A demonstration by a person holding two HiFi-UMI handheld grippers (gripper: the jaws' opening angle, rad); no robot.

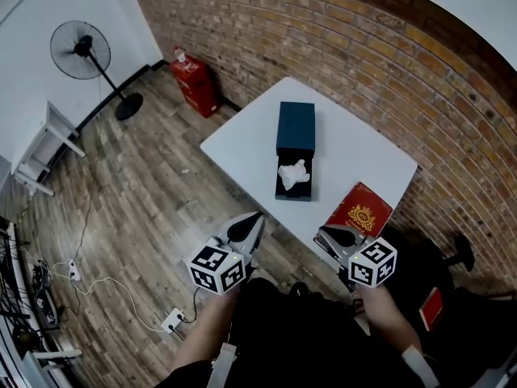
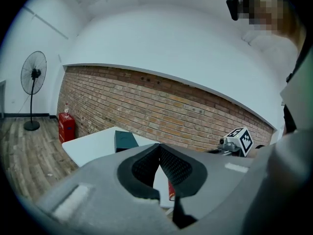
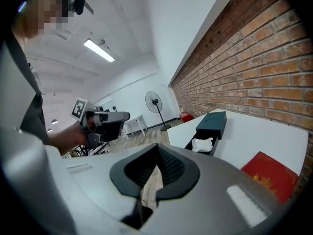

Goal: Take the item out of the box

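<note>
White tabletop (image 1: 242,145) mid-frame. Dark teal box (image 1: 296,124) at its centre, tray slid out toward lower frame. Red booklet (image 1: 359,210) lower right. White crumpled item (image 1: 293,173) lies in tray. Left gripper (image 1: 252,223) and right gripper (image 1: 325,234) low in frame, fingers closed together, empty.

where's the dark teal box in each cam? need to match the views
Head view: dark teal box sits just right of centre, on the table.
Left gripper view: box is left of centre, low, below the brick wall.
Right gripper view: box is right of centre, by the brick wall.
Shared landmark: standing fan, upper left in the head view, far left in the left gripper view, centre in the right gripper view.
</note>
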